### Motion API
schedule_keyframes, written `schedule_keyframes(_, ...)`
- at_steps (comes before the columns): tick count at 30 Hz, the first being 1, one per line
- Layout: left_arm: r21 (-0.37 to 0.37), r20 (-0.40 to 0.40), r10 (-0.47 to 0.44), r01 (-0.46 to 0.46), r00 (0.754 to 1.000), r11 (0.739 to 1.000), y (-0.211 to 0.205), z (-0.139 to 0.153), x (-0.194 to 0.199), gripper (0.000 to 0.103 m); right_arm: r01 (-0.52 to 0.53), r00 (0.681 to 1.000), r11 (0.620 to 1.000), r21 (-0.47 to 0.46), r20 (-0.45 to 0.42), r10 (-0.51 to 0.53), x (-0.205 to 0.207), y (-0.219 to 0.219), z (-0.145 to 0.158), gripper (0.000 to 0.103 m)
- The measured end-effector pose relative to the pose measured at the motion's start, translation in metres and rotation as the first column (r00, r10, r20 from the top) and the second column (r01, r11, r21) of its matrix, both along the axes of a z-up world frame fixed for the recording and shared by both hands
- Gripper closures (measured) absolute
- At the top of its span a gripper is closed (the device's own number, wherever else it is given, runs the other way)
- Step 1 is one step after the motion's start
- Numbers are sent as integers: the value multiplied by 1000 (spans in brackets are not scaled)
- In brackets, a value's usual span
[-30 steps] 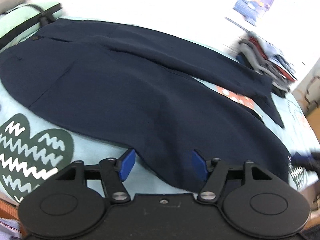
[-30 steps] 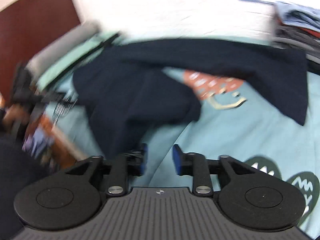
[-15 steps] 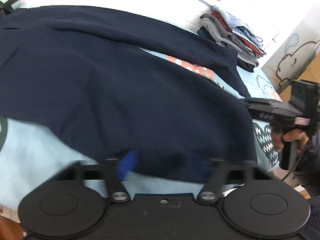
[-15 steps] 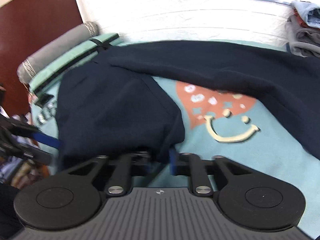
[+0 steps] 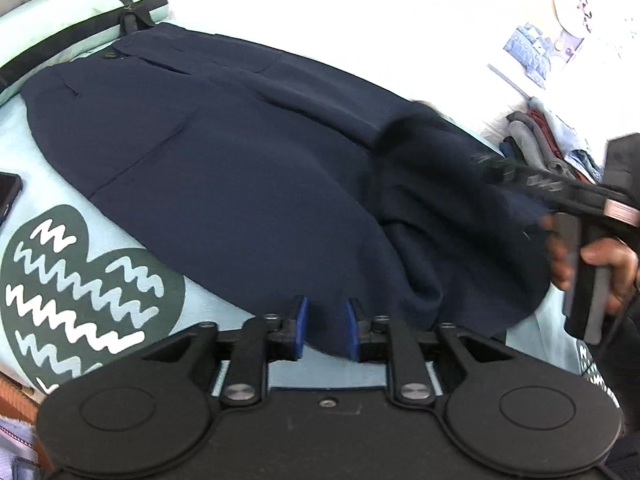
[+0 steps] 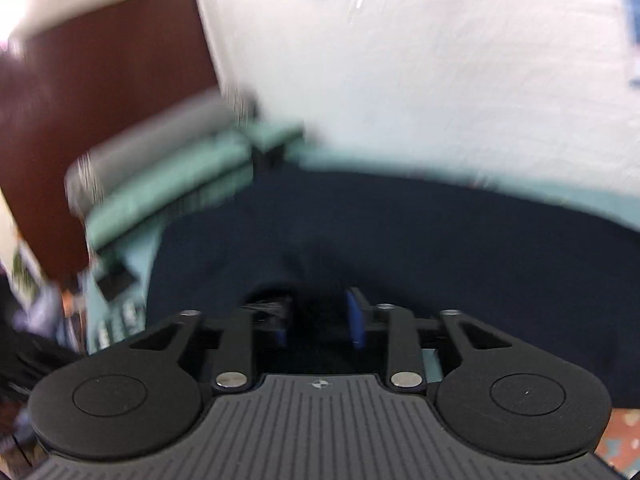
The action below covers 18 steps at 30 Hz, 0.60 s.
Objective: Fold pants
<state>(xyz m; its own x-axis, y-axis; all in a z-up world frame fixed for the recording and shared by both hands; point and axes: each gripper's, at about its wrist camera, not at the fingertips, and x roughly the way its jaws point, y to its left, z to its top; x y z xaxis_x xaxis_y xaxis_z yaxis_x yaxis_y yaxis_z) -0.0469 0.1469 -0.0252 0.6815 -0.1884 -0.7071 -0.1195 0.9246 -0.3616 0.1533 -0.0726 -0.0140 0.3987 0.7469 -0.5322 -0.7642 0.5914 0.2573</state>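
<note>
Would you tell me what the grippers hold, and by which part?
Right gripper: fingers have just been opening, pants leg fabric between them; too blurred to tell a hold. Left gripper open astride the pants' near edge.

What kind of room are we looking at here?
Probably a bedroom: navy pants lie spread on a printed light-blue sheet, with a stack of folded clothes by the white wall.

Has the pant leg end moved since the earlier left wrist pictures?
Yes. The leg end that lay stretched toward the stack of folded clothes is now carried back over the pants, away from that stack, with the right gripper.
</note>
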Motion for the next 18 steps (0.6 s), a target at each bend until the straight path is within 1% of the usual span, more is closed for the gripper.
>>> schedule_keyframes(1,-1,3,-10,10,1000,1000,-1,0,1,0,9,1000,1000,-13,-4,-9,0,-1,2,41)
schedule_keyframes(2,-7,6,-20,20,1000,1000,-4,0,5,0,21,1000,1000,9,4,-21,-3,-10,6,37)
schedule_keyframes(3,-17,10,-35,36,999,999,-2,1,4,0,33,999,999,37,11,-34,-6,-24,12,26)
schedule_keyframes(5,-32,26,-74,75,997,997,-6,5,18,0,76,997,995,64,17,-77,-15,-55,22,16)
schedule_keyframes(6,-35,41,-99,100,994,994,-8,9,25,0,99,995,993,62,14,-100,-21,-70,24,15)
schedule_keyframes(8,-15,74,-131,132,989,991,-11,15,38,0,132,991,991,20,-17,-131,-33,-93,21,15)
schedule_keyframes(10,31,117,-133,130,984,991,-12,26,55,0,161,986,986,-33,-41,-162,-46,-110,13,15)
schedule_keyframes(12,53,166,-138,131,976,990,-12,37,71,0,184,980,980,-77,-69,-189,-63,-125,3,15)
schedule_keyframes(14,81,193,-155,142,969,987,-13,46,91,0,190,972,976,-106,-117,-202,-73,-131,-9,15)
schedule_keyframes(16,124,189,-213,192,959,974,-23,52,116,0,158,972,979,-128,-153,-177,-79,-130,-21,19)
schedule_keyframes(18,163,156,-278,253,948,954,-37,52,141,0,138,980,981,-136,-127,-155,-81,-119,-28,19)
